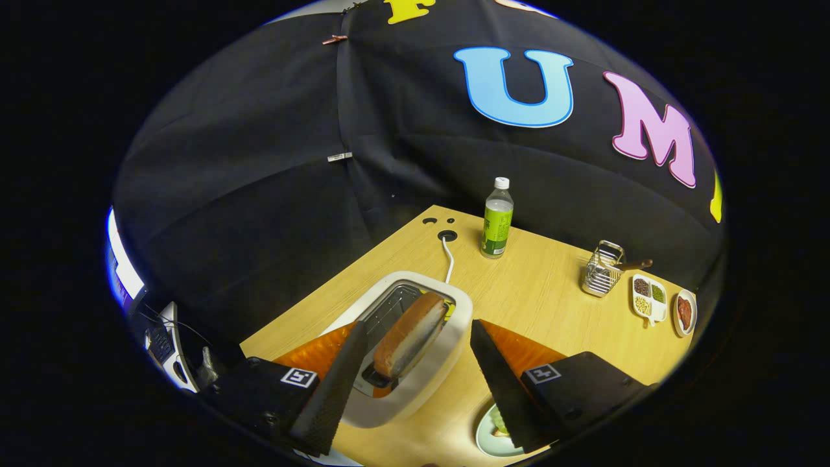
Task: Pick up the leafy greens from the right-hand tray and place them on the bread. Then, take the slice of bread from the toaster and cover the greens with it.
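- Two black fingers [337,383] of the gripper [415,389] stand wide apart above a wooden table [551,305], holding nothing
- Between them sits a white toaster [447,353], with a slice of bread [410,334] standing up out of one slot, untouched by either finger
- One white cord [449,259] runs from the toaster's far end to a hole in the table
- Under the right finger, a pale green plate [485,438] shows at the table's near edge with something leafy, likely the greens [499,425], on it; most of it is hidden
- Beyond the toaster stands a green bottle [497,220] with a white cap
- Farther right are a wire basket [602,269], a divided dish [649,297] of small foods and a round dish [684,312] with something reddish
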`<state>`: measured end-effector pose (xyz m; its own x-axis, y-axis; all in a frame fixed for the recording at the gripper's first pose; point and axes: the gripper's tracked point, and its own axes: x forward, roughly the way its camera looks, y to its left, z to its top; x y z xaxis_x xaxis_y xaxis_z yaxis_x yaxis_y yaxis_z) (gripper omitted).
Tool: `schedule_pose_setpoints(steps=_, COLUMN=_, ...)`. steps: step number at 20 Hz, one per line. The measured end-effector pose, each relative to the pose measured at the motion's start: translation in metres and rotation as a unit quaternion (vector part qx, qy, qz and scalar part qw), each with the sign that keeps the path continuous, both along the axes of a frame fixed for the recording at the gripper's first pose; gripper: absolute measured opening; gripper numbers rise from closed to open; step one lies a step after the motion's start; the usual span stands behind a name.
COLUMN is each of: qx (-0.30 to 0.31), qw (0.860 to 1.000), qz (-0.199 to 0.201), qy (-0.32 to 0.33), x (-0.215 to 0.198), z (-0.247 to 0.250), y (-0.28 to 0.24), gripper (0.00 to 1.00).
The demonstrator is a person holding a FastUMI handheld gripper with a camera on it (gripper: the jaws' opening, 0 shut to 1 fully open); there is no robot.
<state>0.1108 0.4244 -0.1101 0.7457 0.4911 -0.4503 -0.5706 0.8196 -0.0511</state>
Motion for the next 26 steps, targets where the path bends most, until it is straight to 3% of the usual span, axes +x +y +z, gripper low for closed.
schedule_pose_setpoints(steps=10, qx=-0.028, qw=0.999, qz=-0.020, qy=-0.002, x=0.022, z=-0.020, y=0.022, gripper=0.97)
schedule_pose_setpoints(steps=11, qx=-0.023, qw=0.999, qz=-0.026, qy=0.002, x=0.025, z=-0.022, y=0.022, gripper=0.93)
schedule_pose_setpoints(steps=12, qx=-0.019, qw=0.999, qz=-0.032, qy=0.006, x=0.027, z=-0.023, y=0.022, gripper=0.74)
schedule_pose_setpoints(steps=16, qx=-0.018, qw=0.999, qz=-0.050, qy=0.008, x=0.034, z=-0.020, y=0.016, gripper=0.54)
schedule_pose_setpoints(steps=20, qx=-0.024, qw=0.998, qz=-0.053, qy=0.016, x=0.031, z=-0.023, y=0.015, gripper=0.27)
schedule_pose_setpoints(steps=26, qx=0.007, qw=0.998, qz=-0.038, qy=0.043, x=0.022, z=-0.016, y=0.019, gripper=0.15)
